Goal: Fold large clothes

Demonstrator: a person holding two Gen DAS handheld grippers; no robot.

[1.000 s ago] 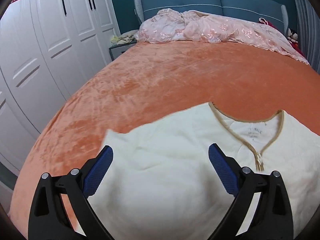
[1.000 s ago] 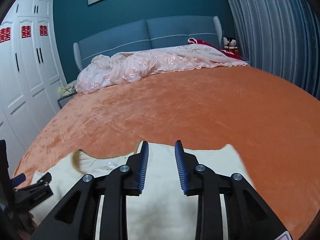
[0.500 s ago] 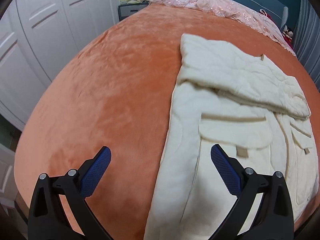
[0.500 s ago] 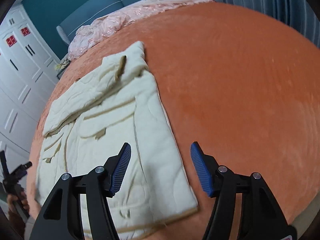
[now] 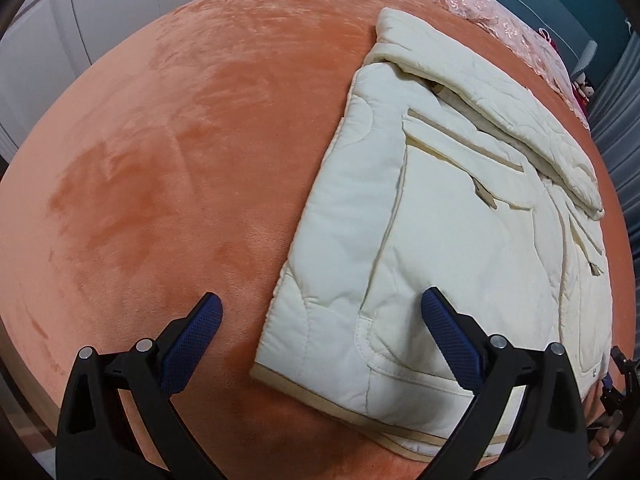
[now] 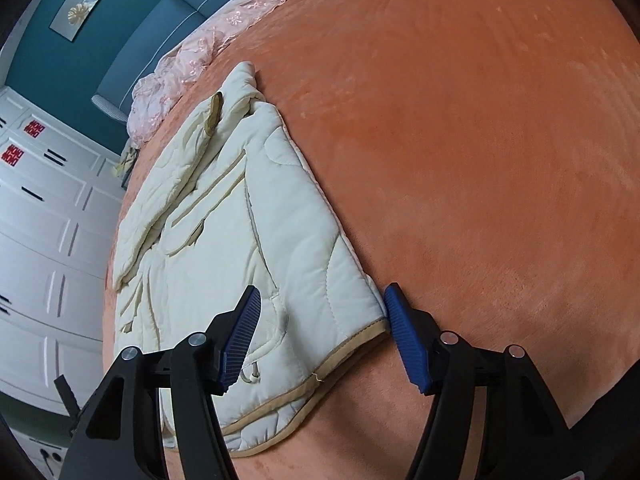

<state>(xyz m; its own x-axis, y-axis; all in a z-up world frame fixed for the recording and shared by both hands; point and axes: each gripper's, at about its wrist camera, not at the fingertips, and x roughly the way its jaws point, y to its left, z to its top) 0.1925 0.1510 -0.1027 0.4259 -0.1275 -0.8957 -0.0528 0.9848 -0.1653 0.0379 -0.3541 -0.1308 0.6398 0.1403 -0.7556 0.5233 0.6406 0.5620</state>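
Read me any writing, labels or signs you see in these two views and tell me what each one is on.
"囍": a red double-happiness sign on a white wardrobe door.
"囍": a second red sign on the door below it in the picture.
Cream quilted jacket: no readable label shows.
Framed picture on the teal wall: decoration only, no text.
Left wrist view: no writing.

Cream jacket [image 5: 440, 208] on orange bed [image 5: 180, 140]

Quilted cloth jacket [image 5: 460, 216], plush bedspread [image 5: 160, 160]

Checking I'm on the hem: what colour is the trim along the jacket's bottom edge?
Tan trim on the cream jacket; clearest in the right wrist view.
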